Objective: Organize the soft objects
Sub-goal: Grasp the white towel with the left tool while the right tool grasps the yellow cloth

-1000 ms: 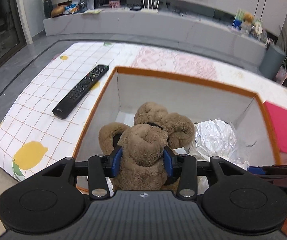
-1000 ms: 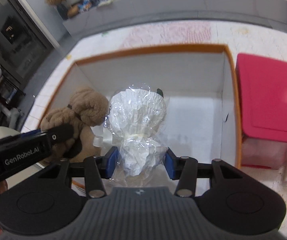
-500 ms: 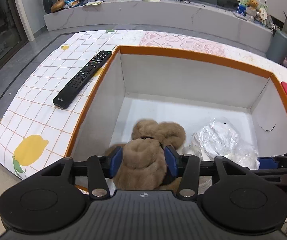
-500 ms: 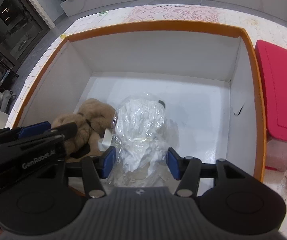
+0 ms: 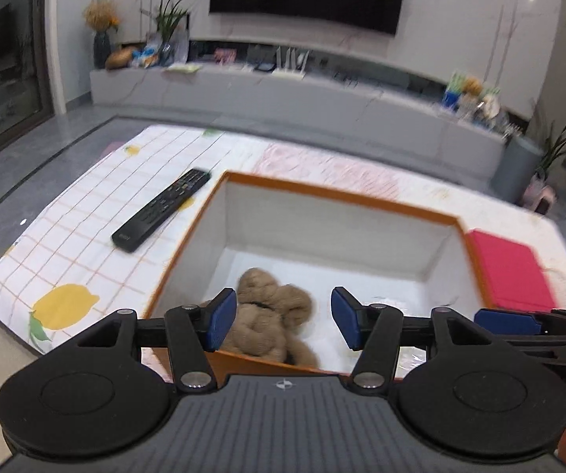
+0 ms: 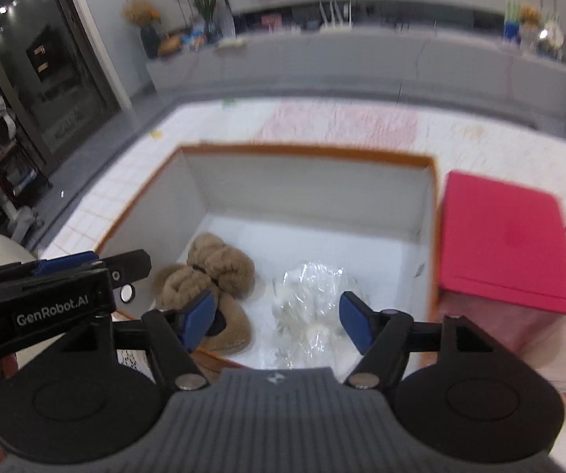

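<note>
One box [image 6: 426, 213] holds two items: one brown teddy bear [image 6: 208, 276], one clear bag [image 6: 314, 295]. Left gripper [image 5: 281, 321] and right gripper [image 6: 277, 321] both wide, empty. One remote [image 5: 160, 209] beside box.

teddy bear [image 6: 212, 276]: brown, fuzzy cloth
bag [image 6: 314, 299]: clear, shiny, crinkly plastic
box [image 6: 306, 193]: smooth matt white card
remote [image 5: 160, 209]: black plastic

1 plush bear [image 6: 208, 276], 1 plastic-wrapped bundle [image 6: 314, 295], 1 box [image 6: 306, 153], 1 remote [image 5: 160, 209], 1 red lid [image 6: 503, 236]

Table [image 5: 85, 213]; remote [image 5: 160, 209], box [image 5: 334, 197], pink container [image 6: 507, 244].
</note>
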The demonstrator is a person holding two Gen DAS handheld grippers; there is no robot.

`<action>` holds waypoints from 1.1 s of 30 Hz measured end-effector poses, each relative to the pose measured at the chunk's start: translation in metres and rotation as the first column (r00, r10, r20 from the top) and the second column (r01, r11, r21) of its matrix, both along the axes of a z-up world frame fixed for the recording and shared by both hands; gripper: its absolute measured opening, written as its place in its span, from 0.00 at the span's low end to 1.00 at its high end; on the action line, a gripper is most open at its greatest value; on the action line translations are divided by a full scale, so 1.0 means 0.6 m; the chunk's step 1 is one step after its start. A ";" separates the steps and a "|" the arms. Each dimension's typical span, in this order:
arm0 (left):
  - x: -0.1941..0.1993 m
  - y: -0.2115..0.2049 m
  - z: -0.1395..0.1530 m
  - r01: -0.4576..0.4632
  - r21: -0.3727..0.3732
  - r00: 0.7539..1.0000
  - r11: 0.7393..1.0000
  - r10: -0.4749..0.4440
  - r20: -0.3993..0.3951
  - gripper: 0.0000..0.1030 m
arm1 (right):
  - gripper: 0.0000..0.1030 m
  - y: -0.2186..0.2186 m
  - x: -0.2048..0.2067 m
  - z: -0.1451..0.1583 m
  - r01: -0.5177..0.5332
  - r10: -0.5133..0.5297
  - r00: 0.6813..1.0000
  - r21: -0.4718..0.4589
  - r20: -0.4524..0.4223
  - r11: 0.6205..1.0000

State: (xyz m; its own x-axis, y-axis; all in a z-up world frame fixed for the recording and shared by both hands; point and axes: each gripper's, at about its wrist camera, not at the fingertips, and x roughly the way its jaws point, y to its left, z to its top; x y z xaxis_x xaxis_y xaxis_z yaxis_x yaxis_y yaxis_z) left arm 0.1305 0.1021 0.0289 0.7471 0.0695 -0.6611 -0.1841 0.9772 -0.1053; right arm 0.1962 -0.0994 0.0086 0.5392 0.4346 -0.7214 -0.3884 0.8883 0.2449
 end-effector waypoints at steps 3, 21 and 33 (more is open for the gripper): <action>-0.028 -0.024 0.007 0.015 -0.036 0.999 0.999 -0.013 0.050 0.63 | 0.70 -0.036 -0.036 0.019 0.023 -0.024 0.998 0.015 0.066 1.000; -0.044 -0.232 -0.066 0.267 -0.123 0.963 0.956 -0.262 0.059 0.63 | 0.78 -0.299 -0.142 -0.040 0.299 -0.293 0.953 -0.082 0.083 0.951; 0.021 -0.375 -0.092 0.475 -0.086 0.880 0.876 -0.471 0.059 0.74 | 0.78 -0.447 -0.070 -0.116 0.356 -0.386 0.920 -0.269 -0.066 0.895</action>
State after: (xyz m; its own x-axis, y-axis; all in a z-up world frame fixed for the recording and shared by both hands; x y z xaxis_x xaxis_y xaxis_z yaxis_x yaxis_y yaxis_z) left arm 0.1429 -0.1227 -0.0260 0.6981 -0.3598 -0.6191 0.3030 0.9318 -0.1998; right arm 0.1543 -0.3676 -0.0612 0.5337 0.0192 -0.8455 -0.0008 0.9998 0.0222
